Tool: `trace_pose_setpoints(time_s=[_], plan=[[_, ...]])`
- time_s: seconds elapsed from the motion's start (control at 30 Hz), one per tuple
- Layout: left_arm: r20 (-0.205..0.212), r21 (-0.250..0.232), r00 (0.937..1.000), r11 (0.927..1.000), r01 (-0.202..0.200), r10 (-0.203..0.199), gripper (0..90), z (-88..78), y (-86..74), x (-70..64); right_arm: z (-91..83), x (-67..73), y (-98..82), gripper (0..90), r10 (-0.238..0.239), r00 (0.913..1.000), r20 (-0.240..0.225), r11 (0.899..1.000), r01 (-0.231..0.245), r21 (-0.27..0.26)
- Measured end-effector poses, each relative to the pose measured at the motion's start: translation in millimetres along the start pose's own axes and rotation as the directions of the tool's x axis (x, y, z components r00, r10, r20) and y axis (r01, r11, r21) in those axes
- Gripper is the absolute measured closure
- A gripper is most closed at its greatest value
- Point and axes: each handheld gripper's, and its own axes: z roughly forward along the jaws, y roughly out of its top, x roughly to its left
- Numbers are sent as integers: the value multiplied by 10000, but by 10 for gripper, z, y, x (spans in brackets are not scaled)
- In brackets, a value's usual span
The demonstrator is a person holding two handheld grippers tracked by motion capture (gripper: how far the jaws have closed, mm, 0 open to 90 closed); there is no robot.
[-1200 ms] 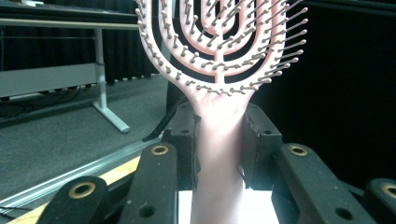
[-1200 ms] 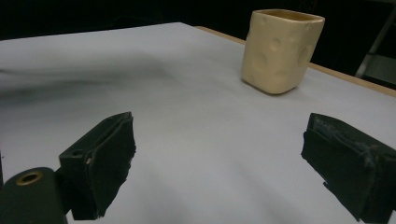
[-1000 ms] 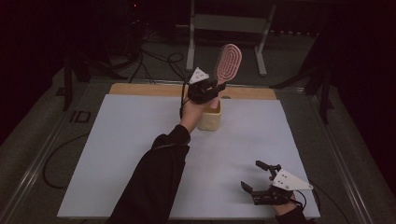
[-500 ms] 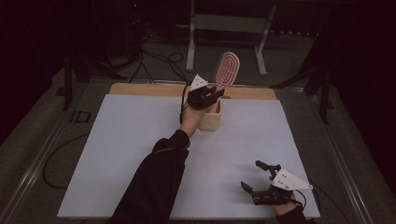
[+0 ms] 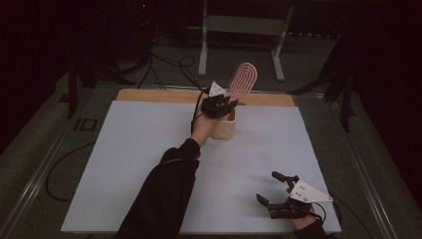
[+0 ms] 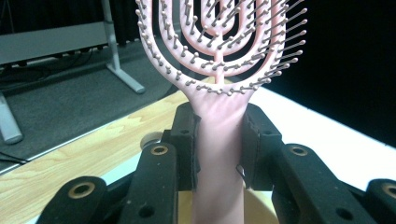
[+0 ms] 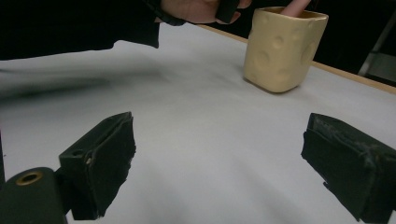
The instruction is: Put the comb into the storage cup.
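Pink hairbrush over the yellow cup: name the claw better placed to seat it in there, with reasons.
Left. The left claw is clamped on the pink hairbrush handle, whose lower end already sits in the yellow cup. The right claw rests open and empty near the table's front edge, far from the cup.

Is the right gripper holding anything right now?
No: the right gripper has its jaws wide apart over the bare white table.
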Motion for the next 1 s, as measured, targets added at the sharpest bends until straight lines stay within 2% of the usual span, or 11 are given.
trace_pose_setpoints(time_s=[0.3, 0.4, 0.6, 0.63, 0.67, 0.73, 0.83, 0.87, 0.93, 1.0], plan=[[-140, 298, 9999, 9996, -13, 17, 697, 7, -8, 0, 0, -3, -1, 91, 27, 10000, -3, 10000, -27, 3], [-260, 415, 9995, 9990, -153, 164, 696, -3, -5, -4, -1, -5, -1, 91, 2, 10000, 3, 10000, -2, -3], [-255, 523, 9997, 9986, -51, 64, 677, -40, -3, 15, 1, -2, 2, 91, -7, 10000, 4, 10000, 7, -16], [-202, 575, 9998, 9983, 6, 6, 624, -48, 6, 19, 1, 0, 2, 91, 8, 10000, 2, 10000, -8, -23], [-322, 616, 9995, 9981, -10, 30, 546, -58, 12, 19, 0, -2, 2, 91, -4, 10000, 0, 10000, 4, -13], [-146, 637, 9999, 9980, 55, -46, 427, -87, 28, 38, 0, -3, 2, 91, 7, 10000, 7, 10000, -7, -13], [208, 959, 9995, 9951, 233, -254, 246, -120, 66, 74, 0, -3, 2, 91, -4, 10000, 21, 10000, 4, -10], [258, 971, 9991, 9948, 303, -329, 214, -137, 73, 81, 0, -3, 2, 91, -5, 10000, 22, 10000, 5, -10], [722, 989, 9970, 9949, 219, -292, 136, -173, 75, 102, 2, 0, 3, 91, 4, 10000, 20, 10000, -4, -7], [733, 911, 9971, 9957, 139, -206, 116, -205, 77, 103, 4, 3, 4, 91, -4, 10000, 25, 10000, 4, -15]])
